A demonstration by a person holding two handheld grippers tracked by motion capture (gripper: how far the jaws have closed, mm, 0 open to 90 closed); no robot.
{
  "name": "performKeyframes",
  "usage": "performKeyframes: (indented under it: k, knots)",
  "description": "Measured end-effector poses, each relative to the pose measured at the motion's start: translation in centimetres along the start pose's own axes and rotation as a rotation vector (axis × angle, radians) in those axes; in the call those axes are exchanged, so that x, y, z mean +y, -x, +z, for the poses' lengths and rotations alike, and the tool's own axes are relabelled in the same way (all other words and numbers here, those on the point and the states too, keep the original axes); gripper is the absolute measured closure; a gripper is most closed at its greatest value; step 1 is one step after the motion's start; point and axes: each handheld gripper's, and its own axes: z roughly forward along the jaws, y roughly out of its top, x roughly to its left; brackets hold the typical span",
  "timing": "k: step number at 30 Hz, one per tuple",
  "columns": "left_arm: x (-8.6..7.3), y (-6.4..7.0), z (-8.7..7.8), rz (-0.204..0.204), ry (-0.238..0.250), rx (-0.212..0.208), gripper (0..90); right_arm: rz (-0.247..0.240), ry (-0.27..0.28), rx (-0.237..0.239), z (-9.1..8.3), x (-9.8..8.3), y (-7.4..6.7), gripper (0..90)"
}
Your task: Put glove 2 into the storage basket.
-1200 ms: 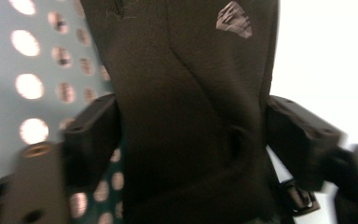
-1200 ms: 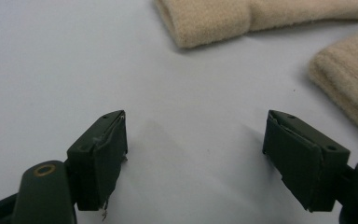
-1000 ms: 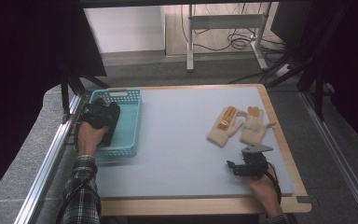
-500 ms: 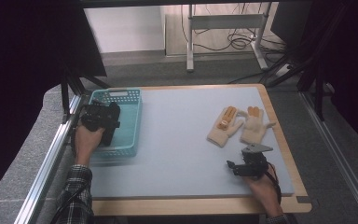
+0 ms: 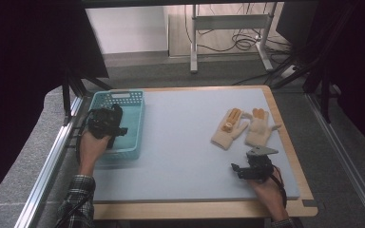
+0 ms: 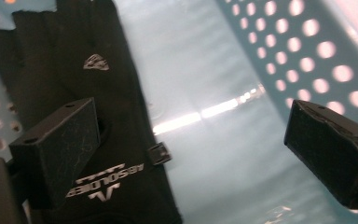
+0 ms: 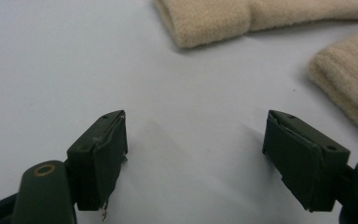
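A black fingerless glove (image 6: 74,70) with white lettering lies flat on the floor of the teal perforated basket (image 5: 132,124). My left gripper (image 5: 110,121) hovers low over the basket, open (image 6: 191,140). Its left jaw overlaps the glove's cuff and nothing is between the jaws. Two cream knitted gloves (image 5: 229,127) (image 5: 259,128) lie side by side on the grey-blue mat at the right. My right gripper (image 5: 254,164) sits just in front of them, open (image 7: 196,154) above bare mat, with one cream glove (image 7: 242,16) ahead and the other (image 7: 345,79) to its right.
The grey-blue mat (image 5: 185,137) covers a wooden table whose edge (image 5: 294,142) runs along the right and front. The basket stands at the mat's far left, against a metal rail (image 5: 52,156). A desk frame and cables (image 5: 233,33) are on the floor beyond.
My left gripper has drifted slightly nearer and to the right over the basket. The right gripper and the cream gloves have not moved.
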Motion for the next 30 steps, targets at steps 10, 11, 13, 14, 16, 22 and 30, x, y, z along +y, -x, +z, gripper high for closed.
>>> performKeyframes:
  k: [10,11,13,14,16,22,30]
  knots:
    - [0.6,3.3,-2.0,0.08,0.081,-0.028,3.5,0.0,-0.001,0.0,0.0,0.0,0.0,21.2]
    - [0.6,3.6,-2.2,0.086,0.088,-0.032,3.5,0.0,0.0,0.0,0.0,0.0,0.0,21.2]
    - [0.6,4.0,-2.3,0.091,0.1,-0.043,3.4,0.0,-0.001,0.0,0.0,0.0,0.0,21.2]
    - [0.5,4.8,-2.5,0.107,0.11,-0.06,3.3,0.0,-0.001,0.0,0.0,0.0,0.0,21.2]
    - [0.5,5.2,-2.5,0.117,0.112,-0.065,3.2,-0.001,-0.001,0.0,0.0,0.0,0.0,21.2]
    - [-0.2,8.0,-2.8,0.164,0.17,-0.142,1.0,0.0,0.0,0.0,0.0,0.0,0.0,21.2]
    - [-1.1,12.4,-2.7,0.254,0.226,-0.252,0.8,-0.002,-0.001,0.0,0.0,0.0,0.0,21.2]
